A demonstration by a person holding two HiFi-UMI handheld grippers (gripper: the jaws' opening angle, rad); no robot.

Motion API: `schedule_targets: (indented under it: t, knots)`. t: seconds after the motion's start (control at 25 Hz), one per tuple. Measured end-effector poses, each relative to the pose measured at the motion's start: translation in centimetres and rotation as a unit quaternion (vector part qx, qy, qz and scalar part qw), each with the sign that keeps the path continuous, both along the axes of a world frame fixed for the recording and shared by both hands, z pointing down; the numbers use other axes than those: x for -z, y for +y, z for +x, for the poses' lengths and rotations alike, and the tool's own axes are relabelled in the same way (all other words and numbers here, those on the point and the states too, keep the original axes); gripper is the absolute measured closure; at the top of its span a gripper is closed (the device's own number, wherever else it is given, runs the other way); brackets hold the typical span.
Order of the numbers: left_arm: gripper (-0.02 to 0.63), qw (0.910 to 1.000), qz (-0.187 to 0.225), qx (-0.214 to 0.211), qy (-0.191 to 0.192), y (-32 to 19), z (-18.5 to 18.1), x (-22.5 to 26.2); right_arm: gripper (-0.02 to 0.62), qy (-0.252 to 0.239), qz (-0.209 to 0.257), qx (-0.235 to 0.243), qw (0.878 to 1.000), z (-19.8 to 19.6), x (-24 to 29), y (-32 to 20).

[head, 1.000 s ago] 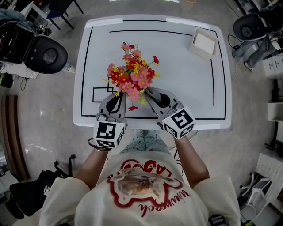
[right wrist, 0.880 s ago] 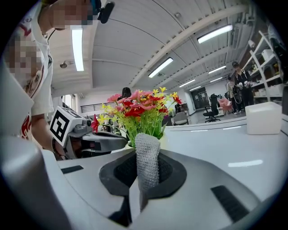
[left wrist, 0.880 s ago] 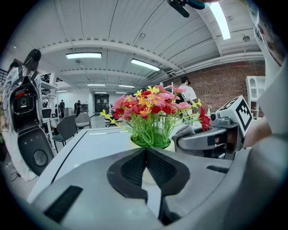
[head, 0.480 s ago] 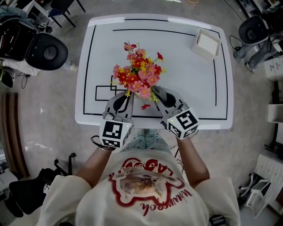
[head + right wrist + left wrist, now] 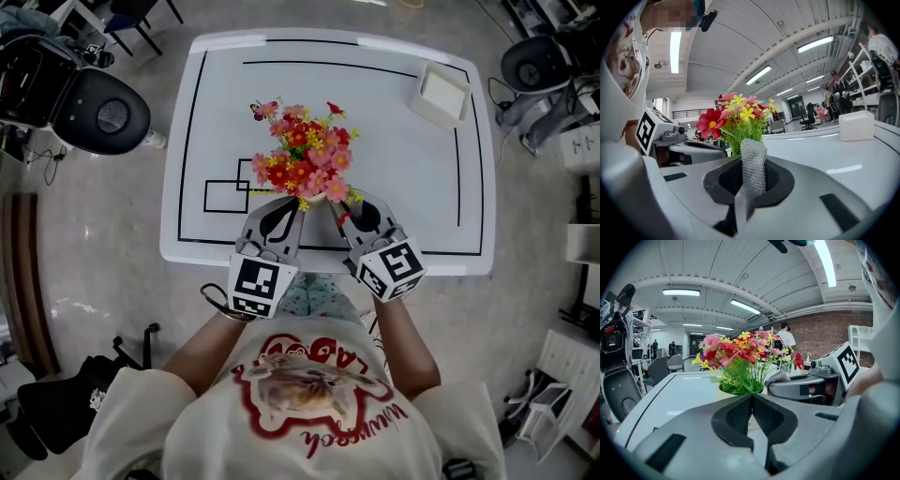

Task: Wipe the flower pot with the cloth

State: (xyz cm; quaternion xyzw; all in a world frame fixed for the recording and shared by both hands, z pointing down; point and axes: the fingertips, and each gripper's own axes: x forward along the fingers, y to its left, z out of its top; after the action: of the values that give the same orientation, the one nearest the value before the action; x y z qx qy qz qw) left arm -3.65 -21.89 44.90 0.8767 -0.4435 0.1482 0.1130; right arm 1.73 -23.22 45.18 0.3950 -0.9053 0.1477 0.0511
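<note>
I'm seeing the left hand-held gripper (image 5: 752,398) with its jaws fully together and nothing between the pads. It's pointing at the near side of the flower pot (image 5: 762,391), which is sitting just past the tips. I can't tell whether they're touching.

The right hand-held gripper (image 5: 345,212) is clamping the cloth (image 5: 753,159). It's a grey knit fold sticking up between the pads, and the jaws are narrow around it. The cloth is facing the pot from the right. Contact isn't resolvable from its own view, since the fold is blocking the pot wall.

The pot is standing upright on the white worktop (image 5: 403,169), near the front edge and left of centre, between the two grippers. From the head view the red, pink and yellow flowers (image 5: 305,159) are covering nearly all of it. Both grippers are angling inward toward it, with the marker cubes toward the person.

A black-outlined rectangle (image 5: 225,195) is showing on the worktop just left of the pot. A white box (image 5: 441,92) is sitting well apart at the far right corner.
</note>
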Motion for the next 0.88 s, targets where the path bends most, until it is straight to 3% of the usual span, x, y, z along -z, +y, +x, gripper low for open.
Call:
schedule_targets:
  t: [0.44, 0.88]
  knots:
    - [0.604, 0.9998, -0.002, -0.019, 0.008, -0.1, 1.8, 0.1, 0.572, -0.004, 0.003, -0.020, 1.000, 0.0, 0.4, 0.2]
    - [0.603, 0.9989, 0.013, -0.044, 0.013, 1.0, 2.0, 0.4, 0.572, -0.009, 0.012, -0.006, 1.000, -0.7, 0.8, 0.7]
